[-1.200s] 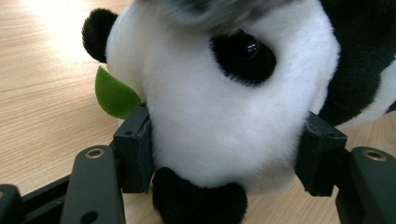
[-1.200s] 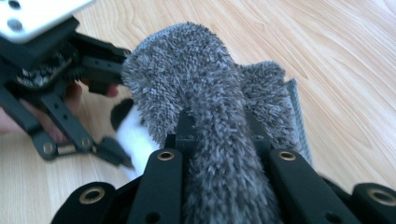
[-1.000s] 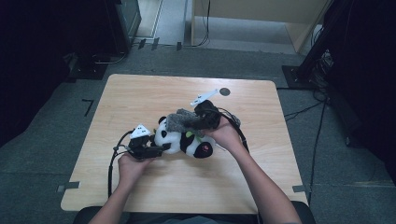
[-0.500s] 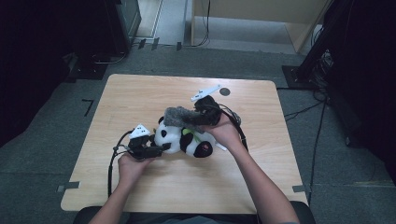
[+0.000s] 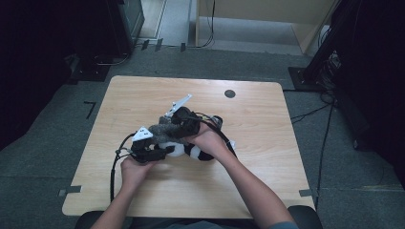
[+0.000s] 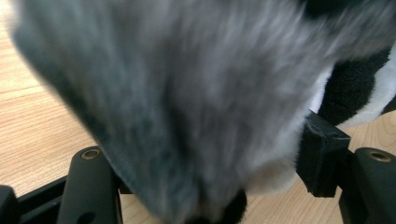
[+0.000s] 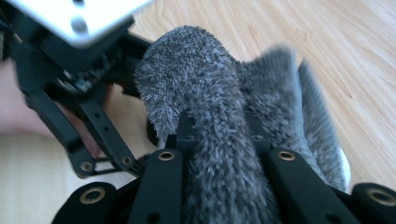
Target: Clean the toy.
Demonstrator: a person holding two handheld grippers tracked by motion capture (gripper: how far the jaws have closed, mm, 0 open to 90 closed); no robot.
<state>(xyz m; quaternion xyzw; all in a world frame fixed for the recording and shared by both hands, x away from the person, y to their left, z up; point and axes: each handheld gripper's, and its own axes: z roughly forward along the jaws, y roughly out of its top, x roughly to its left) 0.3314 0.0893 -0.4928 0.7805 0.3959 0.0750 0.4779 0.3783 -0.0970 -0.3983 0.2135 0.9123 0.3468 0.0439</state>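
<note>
Left hand (image 5: 134, 169): nearest the table edge, carrying the left gripper (image 5: 160, 151), which points right at the toy.
Left gripper state: jaws stand apart in the left gripper view, with grey fur and a white patch of the toy (image 6: 196, 107) between them. Whether they press on it I cannot tell; the fur sits too close to the lens and is blurred.
Right hand (image 5: 207, 140): just beyond, lying over the toy and carrying the right gripper (image 5: 184, 121).
Right gripper state: jaws closed tight on a grey fur limb (image 7: 210, 116), which runs up between them.
Toy (image 5: 191, 145): a grey, black and white plush lying at mid-table, between the two grippers.
Step in hand: probably repositioning the toy by two-handed grasp, the right holding the limb while the left seats on the body.
Next move: close the left jaws squarely on the body before any lift, and keep both pulls gentle so the fur does not slip out.
Hard to make out: the toy's shape and head, covered by the right hand and grippers.
Table (image 5: 143, 95): pale wood, with a dark round mark (image 5: 229, 93) near the far edge.
</note>
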